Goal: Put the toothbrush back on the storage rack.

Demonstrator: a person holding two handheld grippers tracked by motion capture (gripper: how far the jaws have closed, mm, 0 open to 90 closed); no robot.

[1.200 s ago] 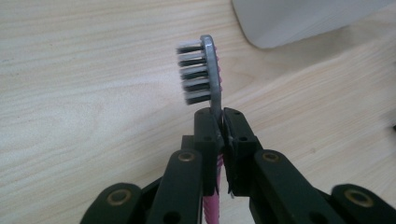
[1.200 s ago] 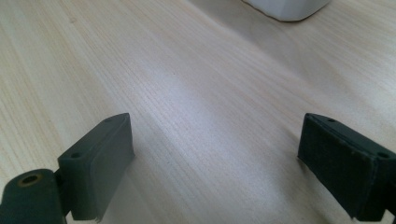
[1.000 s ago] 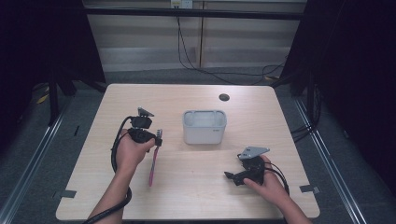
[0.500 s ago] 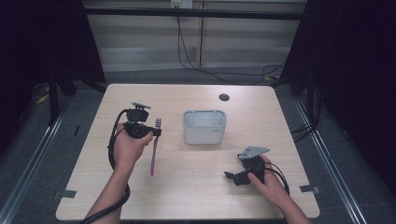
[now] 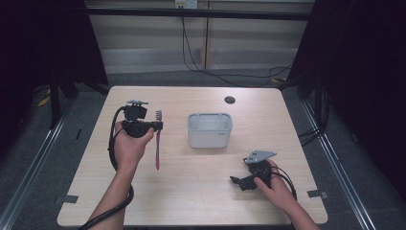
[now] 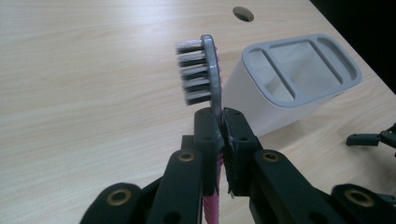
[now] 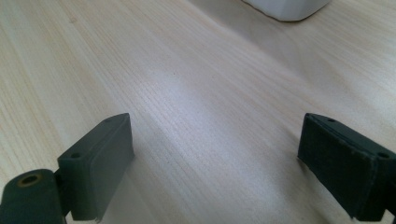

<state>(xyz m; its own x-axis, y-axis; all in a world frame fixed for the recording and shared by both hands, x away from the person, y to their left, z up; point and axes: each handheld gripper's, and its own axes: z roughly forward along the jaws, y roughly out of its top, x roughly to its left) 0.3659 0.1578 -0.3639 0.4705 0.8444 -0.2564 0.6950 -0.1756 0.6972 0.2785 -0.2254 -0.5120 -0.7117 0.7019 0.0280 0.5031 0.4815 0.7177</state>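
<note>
From the high view, my left gripper (image 5: 157,125) is raised over the left part of the table (image 5: 191,191), clamped on a toothbrush (image 5: 157,143) just below its head. The bristled end points to the far side and the pink handle runs back toward me. The white holder (image 5: 209,130) stands near the middle of the table, to the right of the toothbrush and apart from it. My right gripper (image 5: 234,180) rests low at the near right, well apart from the holder. A small dark round hole (image 5: 230,99) sits in the tabletop toward the far edge.

In the left gripper view, my jaws are pressed together on the grey neck of the toothbrush (image 6: 211,79), with the dark bristles facing left. The holder (image 6: 289,79) lies just beyond to the right, its slotted top open, and I think the slots are bare, though the angle hides their depths.

In the right gripper view, my jaws stand wide apart over bare wood, nothing between them. A corner of the holder (image 7: 289,8) shows at the far edge.
</note>
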